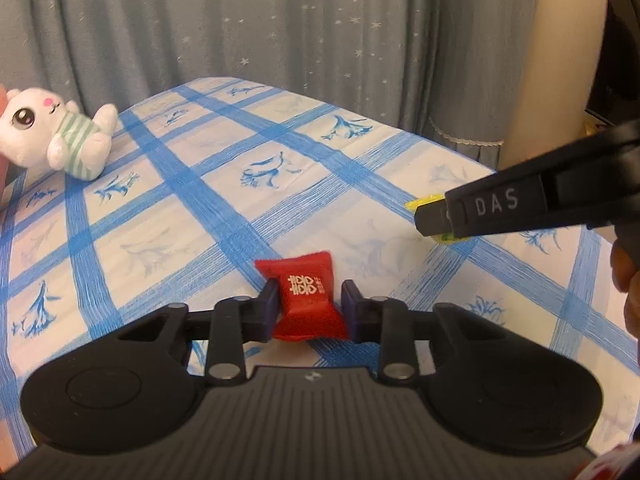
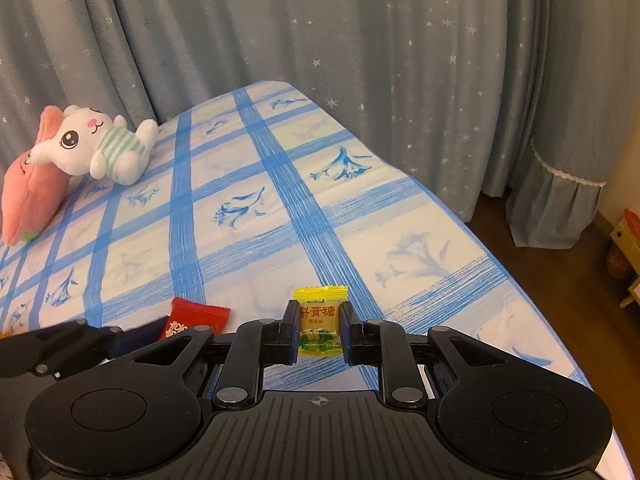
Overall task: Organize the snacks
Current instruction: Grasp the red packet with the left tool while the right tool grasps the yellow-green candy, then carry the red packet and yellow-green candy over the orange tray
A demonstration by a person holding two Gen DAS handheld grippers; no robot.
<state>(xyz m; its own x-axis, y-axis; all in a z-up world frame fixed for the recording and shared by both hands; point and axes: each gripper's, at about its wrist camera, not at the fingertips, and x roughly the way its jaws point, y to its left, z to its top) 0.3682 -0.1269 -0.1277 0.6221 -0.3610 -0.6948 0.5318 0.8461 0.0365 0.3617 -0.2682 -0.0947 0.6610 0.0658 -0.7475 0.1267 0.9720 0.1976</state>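
My left gripper (image 1: 308, 304) is shut on a red candy packet (image 1: 306, 294) with white characters, held just above the blue-checked bedsheet (image 1: 200, 208). The same packet shows at the lower left of the right wrist view (image 2: 192, 316). My right gripper (image 2: 319, 330) is shut on a yellow candy packet (image 2: 320, 320) with green print, also low over the sheet. In the left wrist view the right gripper (image 1: 434, 220) reaches in from the right, with only yellow edges of its packet (image 1: 424, 202) showing.
A white plush rabbit (image 1: 60, 132) lies at the far left of the bed, resting on a pink plush (image 2: 28, 196). Grey star-print curtains (image 2: 360, 60) hang behind. The bed's right edge drops to a wooden floor (image 2: 560, 288).
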